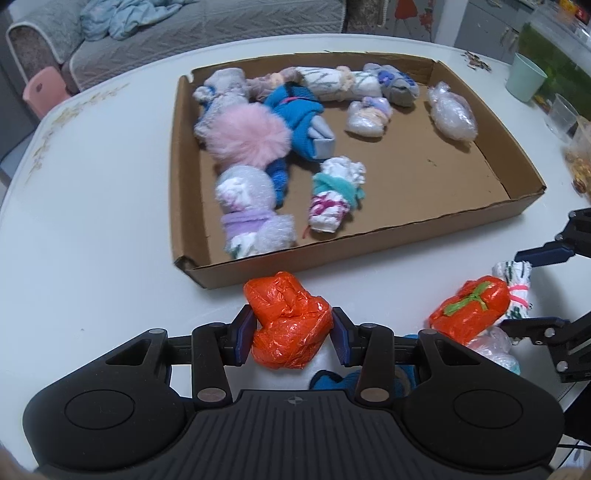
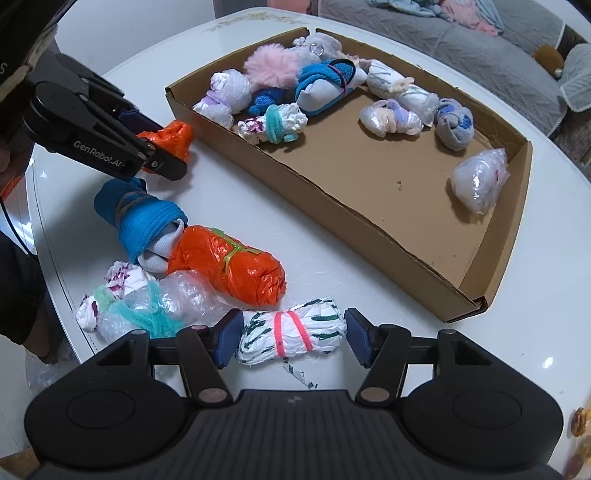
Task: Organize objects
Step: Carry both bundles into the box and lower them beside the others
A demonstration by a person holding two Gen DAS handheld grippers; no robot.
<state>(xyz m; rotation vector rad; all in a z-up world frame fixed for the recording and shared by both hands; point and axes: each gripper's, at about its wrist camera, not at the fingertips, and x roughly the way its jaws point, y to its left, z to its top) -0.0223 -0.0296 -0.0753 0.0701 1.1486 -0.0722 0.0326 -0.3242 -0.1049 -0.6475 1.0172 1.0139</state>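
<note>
My left gripper (image 1: pixel 293 334) is shut on a crumpled orange plastic bundle (image 1: pixel 288 321), just in front of the cardboard tray (image 1: pixel 332 254); the right wrist view shows the same grip (image 2: pixel 170 147). My right gripper (image 2: pixel 291 339) is shut on a white bundle with green marks and pink bands (image 2: pixel 291 334) that lies on the white table. Beside it lie an orange bundle with a green tie (image 2: pixel 232 266), a blue sock roll (image 2: pixel 140 218) and a bubble-wrap bundle (image 2: pixel 147 306). The tray (image 2: pixel 332 206) holds several wrapped bundles and a pink pompom (image 1: pixel 243 136), mostly at its left and far side.
A green cup (image 1: pixel 524 77) and a clear glass (image 1: pixel 563 114) stand at the table's far right, near snacks. The tray's near-right floor (image 1: pixel 424 177) is bare cardboard. A grey sofa (image 1: pixel 184 29) and a pink stool (image 1: pixel 40 92) lie beyond the table's rounded edge.
</note>
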